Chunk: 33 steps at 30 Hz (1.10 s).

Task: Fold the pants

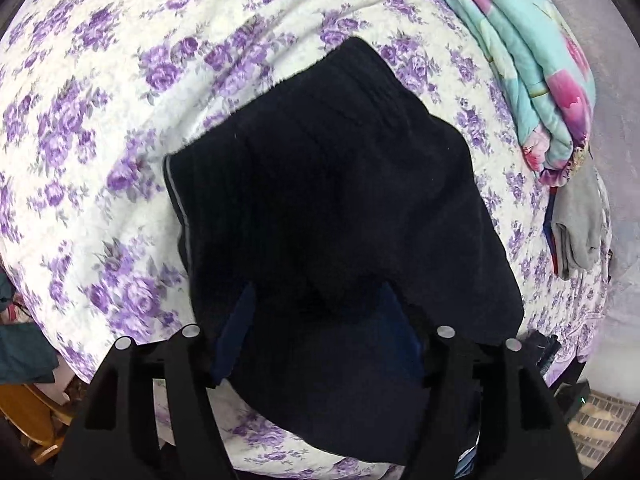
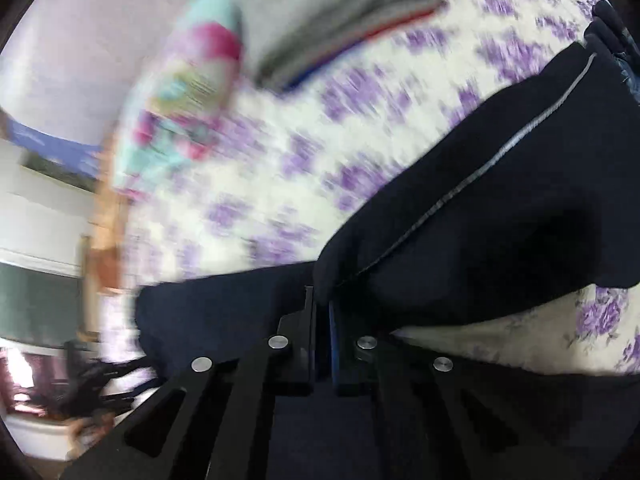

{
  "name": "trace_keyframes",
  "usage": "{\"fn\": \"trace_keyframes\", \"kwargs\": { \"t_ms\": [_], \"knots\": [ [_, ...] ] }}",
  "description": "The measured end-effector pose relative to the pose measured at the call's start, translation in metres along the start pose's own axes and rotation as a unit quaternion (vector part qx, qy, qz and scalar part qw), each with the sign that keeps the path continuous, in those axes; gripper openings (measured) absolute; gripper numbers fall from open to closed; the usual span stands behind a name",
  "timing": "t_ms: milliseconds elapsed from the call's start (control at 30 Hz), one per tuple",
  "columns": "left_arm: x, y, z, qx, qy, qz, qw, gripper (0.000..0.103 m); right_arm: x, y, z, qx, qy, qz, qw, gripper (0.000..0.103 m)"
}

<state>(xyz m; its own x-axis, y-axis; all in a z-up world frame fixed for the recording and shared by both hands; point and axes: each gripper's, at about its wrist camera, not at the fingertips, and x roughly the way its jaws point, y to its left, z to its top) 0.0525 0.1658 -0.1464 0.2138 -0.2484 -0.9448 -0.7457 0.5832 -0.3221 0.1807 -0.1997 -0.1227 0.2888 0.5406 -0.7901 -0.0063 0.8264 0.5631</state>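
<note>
Pants (image 1: pixel 332 200) lay folded into a compact bundle on the bed (image 1: pixel 100 80), frame center; fold looked mostly done. Left tongs (image 1: pixel 316 312) stood open over the near edge w/ nothing pinched; right tongs (image 2: pixel 322 308) were clamped on pants fabric, so maybe one more fold or tidy-up left.

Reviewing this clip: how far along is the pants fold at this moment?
Done: the dark pants already lie bunched into a compact bundle on the floral bedspread, so at least one fold looks made. In hand: the right gripper has its jaws pinched on a pants edge near the grey stripe; the left gripper stands open astride the cloth. Left: laying that edge over and flattening.
</note>
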Motion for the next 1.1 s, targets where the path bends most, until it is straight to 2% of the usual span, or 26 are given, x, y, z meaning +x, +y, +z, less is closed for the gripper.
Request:
{"fn": "trace_keyframes", "kwargs": {
  "t_ms": [33, 100, 167, 233, 333, 400, 533, 767, 900, 967, 1033, 1100],
  "knots": [
    [-0.002, 0.003, 0.0, 0.001, -0.001, -0.002, 1.0, 0.063, -0.017, 0.0, -0.003, 0.006, -0.012, 0.037, 0.999, 0.005],
    [-0.003, 0.009, 0.001, -0.003, 0.01, -0.017, 0.9998, 0.063, -0.043, 0.003, -0.008, -0.003, -0.035, 0.074, 0.997, 0.005],
    [0.003, 0.011, 0.001, -0.008, 0.032, -0.037, 0.9988, 0.063, -0.052, 0.004, -0.011, -0.008, -0.04, 0.076, 0.996, 0.005],
    [0.009, 0.01, 0.001, -0.012, 0.041, -0.039, 0.9983, 0.063, -0.056, 0.002, -0.012, 0.0, -0.041, 0.078, 0.996, 0.005],
    [0.013, 0.003, 0.003, -0.024, 0.048, -0.043, 0.9976, 0.065, -0.062, -0.002, -0.007, 0.048, -0.044, 0.131, 0.989, 0.005],
    [0.012, -0.002, 0.003, -0.023, 0.052, -0.051, 0.9971, 0.071, -0.067, 0.001, 0.0, 0.05, -0.05, 0.146, 0.987, 0.005],
    [0.018, -0.008, 0.001, -0.029, 0.064, -0.059, 0.9958, 0.074, -0.079, 0.009, 0.007, 0.046, -0.066, 0.155, 0.985, 0.005],
    [0.011, -0.008, 0.006, -0.046, 0.064, -0.09, 0.9928, 0.074, -0.08, 0.006, 0.007, 0.062, -0.059, 0.176, 0.981, 0.005],
    [0.019, -0.02, 0.004, -0.041, 0.088, -0.105, 0.9897, 0.074, -0.079, 0.002, 0.007, 0.071, -0.057, 0.183, 0.979, 0.006],
    [0.028, -0.027, 0.001, -0.038, 0.098, -0.099, 0.9895, 0.07, -0.08, 0.003, 0.006, 0.068, -0.057, 0.183, 0.979, 0.006],
    [0.042, -0.032, -0.001, -0.043, 0.104, -0.095, 0.9891, 0.055, -0.081, 0.004, 0.007, 0.064, -0.057, 0.182, 0.98, 0.006],
    [0.054, -0.033, 0.001, -0.056, 0.111, -0.09, 0.9881, 0.047, -0.082, 0.002, 0.006, 0.066, -0.056, 0.182, 0.979, 0.006]
  ]
}}
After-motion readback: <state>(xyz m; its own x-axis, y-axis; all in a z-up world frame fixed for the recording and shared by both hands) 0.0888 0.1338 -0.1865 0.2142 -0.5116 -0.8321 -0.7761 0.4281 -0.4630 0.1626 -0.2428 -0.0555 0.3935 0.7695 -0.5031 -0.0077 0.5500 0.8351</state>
